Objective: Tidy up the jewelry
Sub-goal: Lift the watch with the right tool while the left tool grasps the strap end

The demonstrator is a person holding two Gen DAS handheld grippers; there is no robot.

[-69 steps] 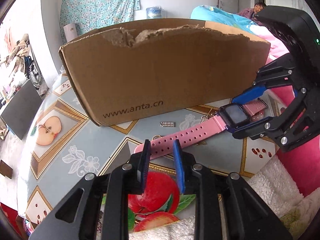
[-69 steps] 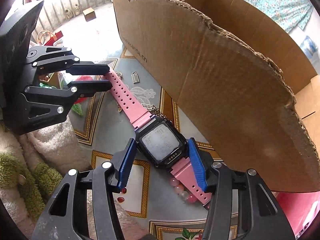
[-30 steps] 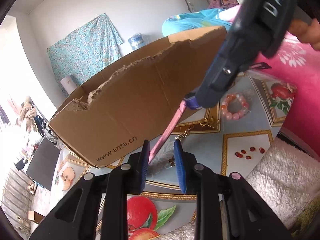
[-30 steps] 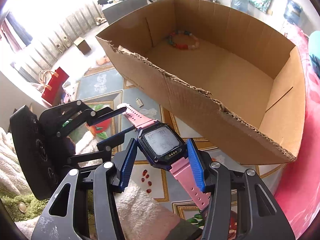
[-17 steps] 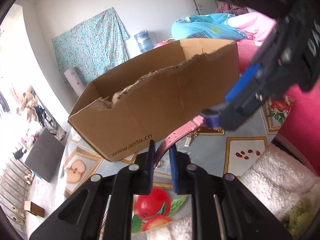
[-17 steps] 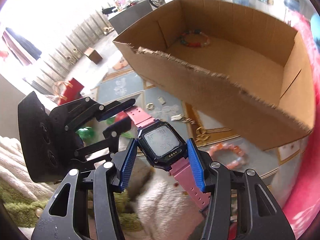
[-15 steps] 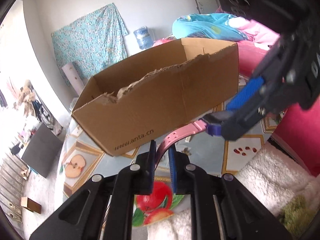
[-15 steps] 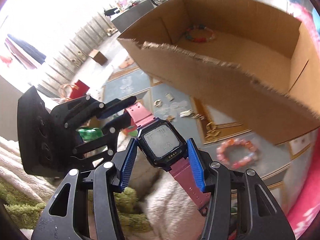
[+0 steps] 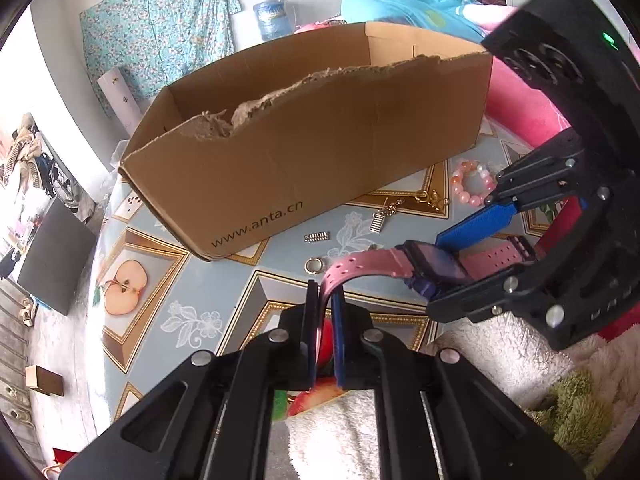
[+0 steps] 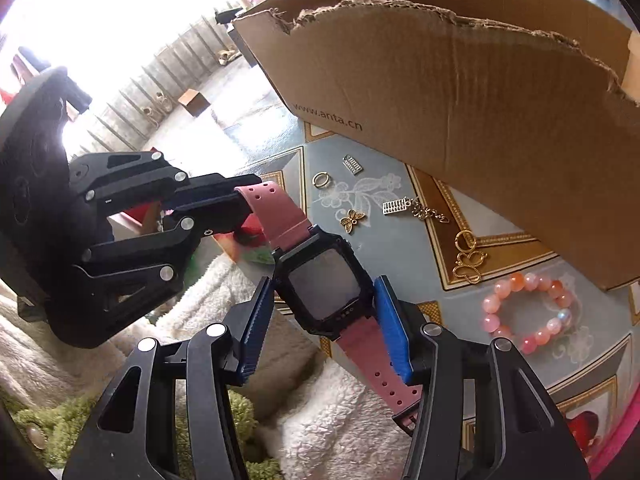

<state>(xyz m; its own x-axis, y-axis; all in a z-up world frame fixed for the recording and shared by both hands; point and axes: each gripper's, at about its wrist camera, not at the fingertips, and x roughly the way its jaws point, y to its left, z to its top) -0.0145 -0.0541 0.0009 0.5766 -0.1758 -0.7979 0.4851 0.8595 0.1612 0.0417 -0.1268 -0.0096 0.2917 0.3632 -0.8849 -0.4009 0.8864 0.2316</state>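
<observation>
The pink watch [image 10: 320,284] is held up over the table's near edge, in front of the box [image 9: 320,152]. Its face is clamped by the right gripper [image 10: 324,326]. One strap has just been pinched by the closing left gripper [image 9: 325,300]. Both grips should be kept firm and moved together, so the strap is not twisted. A butterfly charm [image 10: 352,219] is shown only in the right view; the box's inside wall only in the left.

Both wrist views look steeply down, close, sharing the cardboard box [image 9: 320,152] [image 10: 460,100].

Home bedroom: bedding [image 9: 404,0], fruit-print tablecloth [image 9: 168,280]
</observation>
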